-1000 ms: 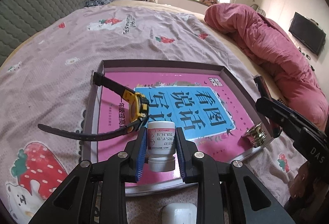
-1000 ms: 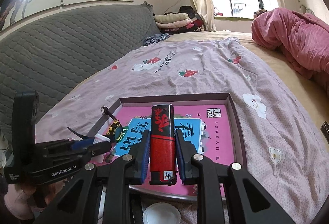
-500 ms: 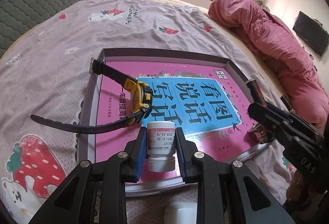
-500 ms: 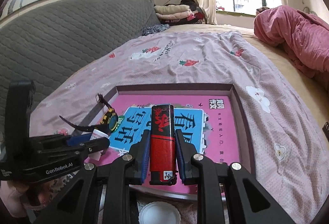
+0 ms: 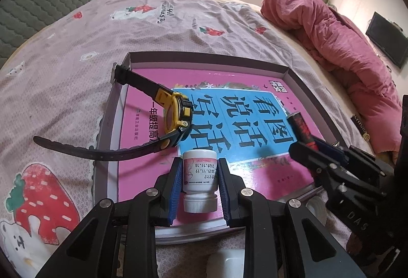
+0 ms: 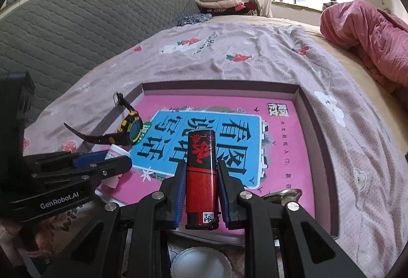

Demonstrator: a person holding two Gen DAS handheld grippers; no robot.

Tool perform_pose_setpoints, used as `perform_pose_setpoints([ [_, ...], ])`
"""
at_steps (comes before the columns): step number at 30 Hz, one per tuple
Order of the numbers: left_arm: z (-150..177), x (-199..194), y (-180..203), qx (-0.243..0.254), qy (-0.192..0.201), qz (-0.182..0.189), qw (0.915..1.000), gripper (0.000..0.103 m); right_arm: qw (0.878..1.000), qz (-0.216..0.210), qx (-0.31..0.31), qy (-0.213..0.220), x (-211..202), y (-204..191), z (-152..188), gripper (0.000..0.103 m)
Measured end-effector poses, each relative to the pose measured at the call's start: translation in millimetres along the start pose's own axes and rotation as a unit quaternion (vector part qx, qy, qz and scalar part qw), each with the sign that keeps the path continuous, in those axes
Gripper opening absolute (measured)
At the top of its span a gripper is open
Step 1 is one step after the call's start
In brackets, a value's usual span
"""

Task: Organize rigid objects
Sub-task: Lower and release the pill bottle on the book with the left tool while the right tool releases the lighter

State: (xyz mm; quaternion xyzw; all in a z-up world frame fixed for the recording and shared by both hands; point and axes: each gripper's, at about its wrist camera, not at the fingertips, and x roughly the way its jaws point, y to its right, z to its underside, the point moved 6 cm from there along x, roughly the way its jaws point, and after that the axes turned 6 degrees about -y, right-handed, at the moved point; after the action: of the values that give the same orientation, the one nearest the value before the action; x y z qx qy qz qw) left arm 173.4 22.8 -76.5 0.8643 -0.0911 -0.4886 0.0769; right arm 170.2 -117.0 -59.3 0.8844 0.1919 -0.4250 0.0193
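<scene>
Both grippers have dropped closer over tray point(image 5: 301, 74): left gripper point(image 5: 199, 176) clamped on white bottle point(image 5: 200, 182) lower centre, right gripper point(image 6: 201, 188) clamped on lighter point(image 6: 202, 176); lower level, release clear of watch point(image 5: 176, 120).

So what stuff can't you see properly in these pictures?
- Shiny metal thing at the tray's near right: right wrist view, mostly hidden behind the right hand-held gripper.
- Round white lid-like object: right wrist view, cut off by the bottom edge.
- Small white plastic bottle's label: left wrist view, only dates readable; the rest too small.
</scene>
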Motion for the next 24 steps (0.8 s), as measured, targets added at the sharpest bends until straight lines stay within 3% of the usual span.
perform_pose_setpoints([
  [14,0.1,-0.4,-7.0,-0.011,0.000,-0.003,0.9999,0.027,1.000,0.004,-0.014,-0.016,7.0,-4.1,5.4,0.023],
  [24,0.1,-0.5,-7.0,-0.011,-0.001,-0.003,0.9999,0.027,0.995,0.007,-0.095,-0.030,8.4,-34.2,10.4,0.023],
])
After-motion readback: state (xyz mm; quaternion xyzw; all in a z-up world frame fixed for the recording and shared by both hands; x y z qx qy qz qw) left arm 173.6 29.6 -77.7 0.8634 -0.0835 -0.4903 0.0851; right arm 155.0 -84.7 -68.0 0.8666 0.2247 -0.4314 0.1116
